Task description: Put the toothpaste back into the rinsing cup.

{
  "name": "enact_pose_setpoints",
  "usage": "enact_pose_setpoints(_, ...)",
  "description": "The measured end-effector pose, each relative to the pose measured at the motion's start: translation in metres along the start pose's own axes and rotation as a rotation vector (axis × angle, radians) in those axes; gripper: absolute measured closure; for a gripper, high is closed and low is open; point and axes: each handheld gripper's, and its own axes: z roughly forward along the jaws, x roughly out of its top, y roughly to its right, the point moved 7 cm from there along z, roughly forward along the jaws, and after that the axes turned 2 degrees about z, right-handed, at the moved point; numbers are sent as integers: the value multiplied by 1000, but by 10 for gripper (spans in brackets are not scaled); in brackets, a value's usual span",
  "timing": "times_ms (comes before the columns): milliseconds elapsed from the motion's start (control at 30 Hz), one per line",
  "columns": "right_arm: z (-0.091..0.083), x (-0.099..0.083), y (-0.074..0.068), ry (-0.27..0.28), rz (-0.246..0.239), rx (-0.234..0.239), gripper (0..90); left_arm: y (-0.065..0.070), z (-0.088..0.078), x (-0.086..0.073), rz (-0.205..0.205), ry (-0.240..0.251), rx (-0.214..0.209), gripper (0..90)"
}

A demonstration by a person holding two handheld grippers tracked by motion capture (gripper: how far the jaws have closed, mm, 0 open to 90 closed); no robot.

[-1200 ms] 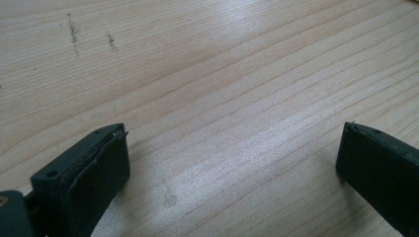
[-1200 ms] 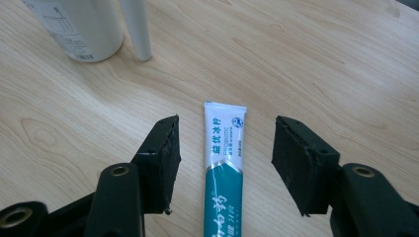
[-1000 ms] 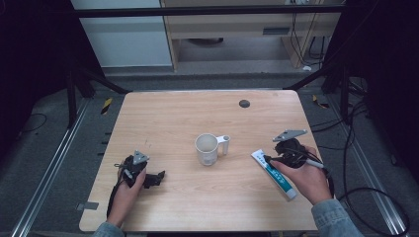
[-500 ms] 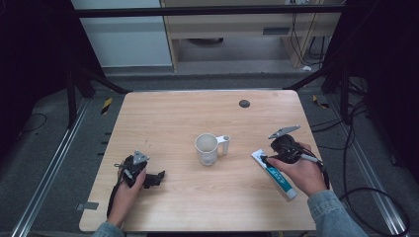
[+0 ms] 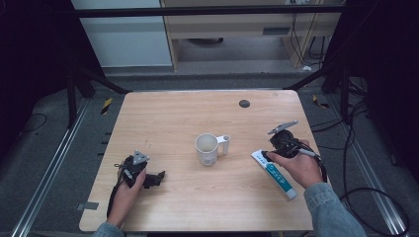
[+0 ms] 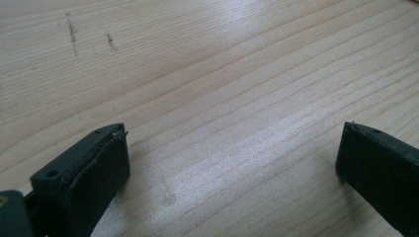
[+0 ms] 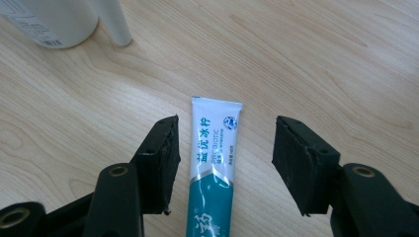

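Note:
A white and teal toothpaste tube [image 5: 276, 175] lies flat on the wooden table [image 5: 173, 113], right of centre. My right gripper [image 5: 266, 154] hovers low over its flat crimped end. In the right gripper view the tube [image 7: 212, 168] runs between the two black pads; my right gripper [image 7: 225, 133] is open and its jaws have just been closing, with gaps on both sides of the tube. A white mug [image 5: 207, 148] stands at mid-table, handle to the right. My left gripper [image 5: 158, 177] rests at the front left, and in its own view the left gripper [image 6: 232, 148] is open over bare wood.
A small dark round disc [image 5: 244, 103] lies near the table's far edge. In the right gripper view, the mug [image 7: 54, 19] and its handle [image 7: 116, 24] stand just beyond the tube's end. Cables trail on the floor at the right [image 5: 356, 187].
The right hand has shifted left and slightly lower, bringing its gripper over the tube's flat end. The left hand and the mug have stayed put.

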Motion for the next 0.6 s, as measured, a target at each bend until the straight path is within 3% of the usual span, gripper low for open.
enact_pose_setpoints(300,3,-3,3,-30,6,10,437,0,0,0,0,-1,0,0)
enact_pose_setpoints(600,11,-7,4,-52,10,16,350,0,0,0,-1,0,0,0)
